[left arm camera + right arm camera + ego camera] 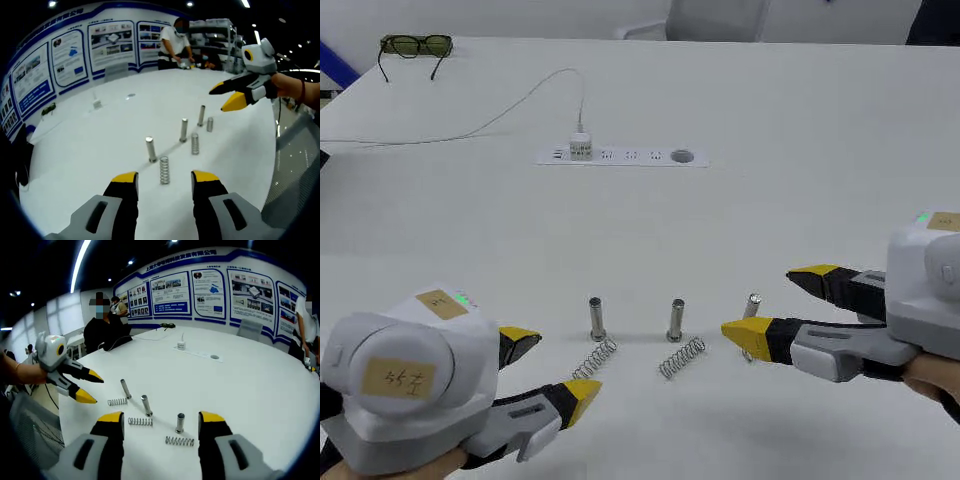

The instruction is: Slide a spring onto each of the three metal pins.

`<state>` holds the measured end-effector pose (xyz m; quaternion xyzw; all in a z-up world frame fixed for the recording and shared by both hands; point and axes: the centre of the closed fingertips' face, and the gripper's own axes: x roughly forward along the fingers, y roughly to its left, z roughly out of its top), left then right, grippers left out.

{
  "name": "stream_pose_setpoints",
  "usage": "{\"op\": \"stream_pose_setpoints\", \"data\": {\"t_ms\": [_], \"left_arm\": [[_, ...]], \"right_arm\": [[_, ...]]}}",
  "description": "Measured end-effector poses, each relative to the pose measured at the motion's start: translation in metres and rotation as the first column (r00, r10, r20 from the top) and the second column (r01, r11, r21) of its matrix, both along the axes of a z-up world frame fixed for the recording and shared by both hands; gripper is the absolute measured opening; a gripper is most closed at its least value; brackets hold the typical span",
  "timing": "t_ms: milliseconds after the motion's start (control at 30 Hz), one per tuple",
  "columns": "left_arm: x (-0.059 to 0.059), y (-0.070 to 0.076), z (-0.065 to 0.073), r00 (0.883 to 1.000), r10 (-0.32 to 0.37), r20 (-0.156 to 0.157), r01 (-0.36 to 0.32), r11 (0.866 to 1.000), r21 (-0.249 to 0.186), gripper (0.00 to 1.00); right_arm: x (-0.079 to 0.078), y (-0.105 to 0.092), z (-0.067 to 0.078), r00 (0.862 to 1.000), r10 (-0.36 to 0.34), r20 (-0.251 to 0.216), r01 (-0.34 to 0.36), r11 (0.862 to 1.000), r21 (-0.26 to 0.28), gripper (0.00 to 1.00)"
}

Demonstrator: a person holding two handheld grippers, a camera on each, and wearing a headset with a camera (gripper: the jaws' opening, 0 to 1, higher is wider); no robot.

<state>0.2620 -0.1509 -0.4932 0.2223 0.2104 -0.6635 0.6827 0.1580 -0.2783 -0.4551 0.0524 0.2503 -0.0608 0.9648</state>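
Your left claw (pixel 555 362) and right claw (pixel 778 300) both gape open, empty.
Three pins (pixel 597 318) stand upright on the table (pixel 770 200), springs (pixel 594 358) lying beside them.

Three pins (pixel 676 319) stand in a row on the table (pixel 800 150); a spring (pixel 682 357) lies just before each; the power strip (pixel 622 156) lies well behind.

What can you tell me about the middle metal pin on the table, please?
The middle pin is a short, silvery metal cylinder with a slightly wider foot. It stands upright on the white table, second in a row of three. It is bare, with no coil on it yet. A spring lies on its side just in front of its base. Nothing holds the pin.
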Motion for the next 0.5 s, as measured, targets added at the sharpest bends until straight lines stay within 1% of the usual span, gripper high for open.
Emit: {"op": "stream_pose_setpoints", "data": {"t_ms": [67,100,167,300,367,400,500], "left_arm": [[0.001,-0.002,-0.002,1.000,-0.004,-0.007,0.004,1.000,0.001,0.41],[0.001,-0.003,-0.004,1.000,-0.001,-0.017,0.001,1.000,0.000,0.40],[0.001,-0.004,-0.008,1.000,-0.001,-0.027,0.002,1.000,0.008,0.39],[0.003,-0.006,-0.014,1.000,-0.011,-0.019,0.011,1.000,0.022,0.35],[0.001,-0.007,-0.018,0.999,-0.017,-0.034,0.018,1.000,0.022,0.32],[0.001,-0.007,-0.020,0.999,-0.019,-0.035,0.020,0.999,0.027,0.32],[0.003,-0.007,-0.028,1.000,-0.027,-0.014,0.028,0.998,0.052,0.30]], "right_arm": [[-0.002,0.001,-0.003,1.000,0.000,-0.003,0.000,1.000,0.005,0.61],[-0.004,0.003,-0.004,1.000,0.004,-0.001,-0.004,1.000,0.008,0.62],[-0.007,0.005,-0.005,1.000,0.008,0.005,-0.008,1.000,0.015,0.62],[-0.011,0.007,-0.007,1.000,0.006,0.010,-0.006,1.000,0.025,0.64],[-0.014,0.006,-0.010,1.000,0.006,0.005,-0.007,1.000,0.026,0.65],[-0.015,0.006,-0.011,1.000,0.009,0.003,-0.009,1.000,0.023,0.66],[-0.019,0.008,-0.011,1.000,0.013,0.012,-0.013,0.999,0.034,0.67]]}}
